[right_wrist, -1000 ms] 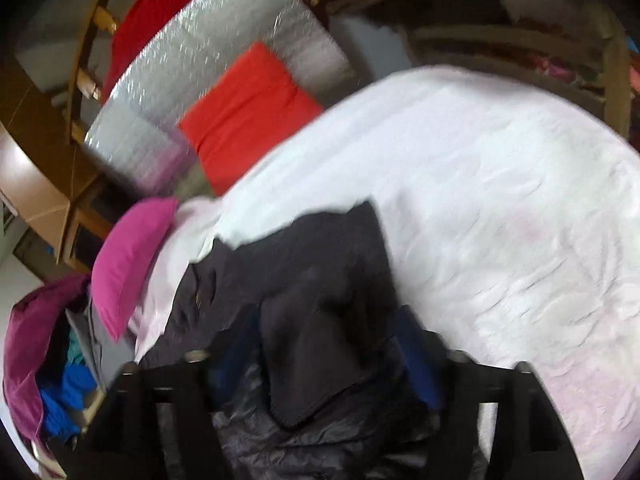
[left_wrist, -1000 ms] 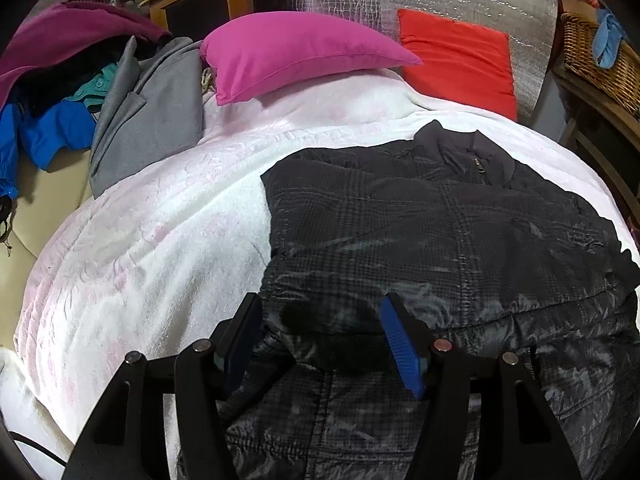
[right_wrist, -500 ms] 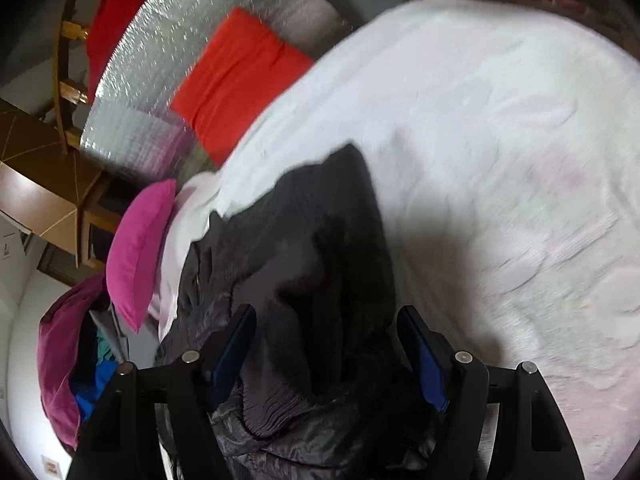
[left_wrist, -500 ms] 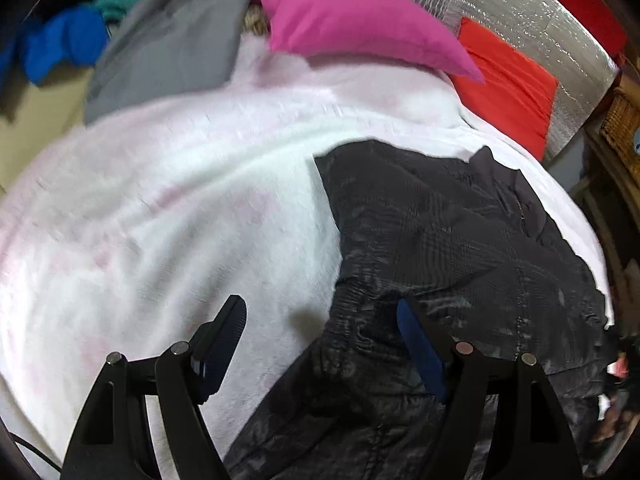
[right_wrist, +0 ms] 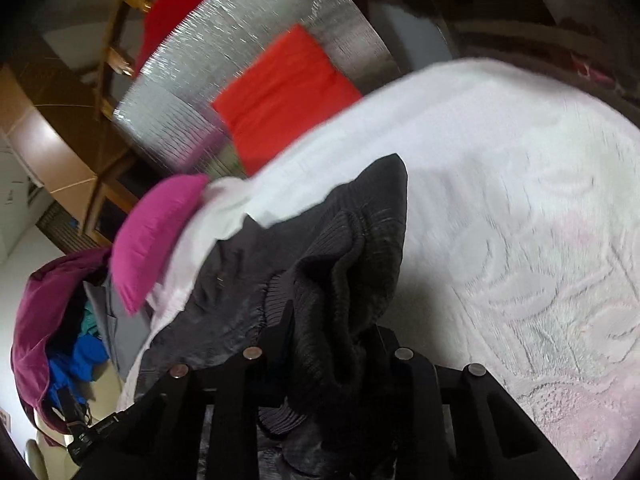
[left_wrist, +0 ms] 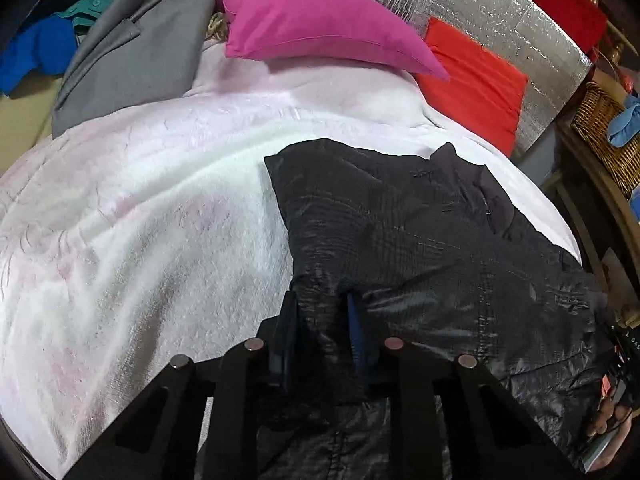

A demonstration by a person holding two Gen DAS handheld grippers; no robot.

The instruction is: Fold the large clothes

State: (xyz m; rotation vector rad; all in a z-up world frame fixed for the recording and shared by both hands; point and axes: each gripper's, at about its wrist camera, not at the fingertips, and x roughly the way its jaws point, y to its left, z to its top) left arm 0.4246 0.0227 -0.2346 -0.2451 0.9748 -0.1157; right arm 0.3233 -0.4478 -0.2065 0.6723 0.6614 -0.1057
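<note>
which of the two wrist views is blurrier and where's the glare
Right wrist view: blurrier, with the red cushion and pink pillow smeared, and the white blanket washed out. Left wrist view: sharper; glare sits on the silver foil panel and as sheen on the black jacket. Both bend straight edges, fisheye style.

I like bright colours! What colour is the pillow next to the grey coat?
Pink pillow; left wrist view shows it best.
</note>
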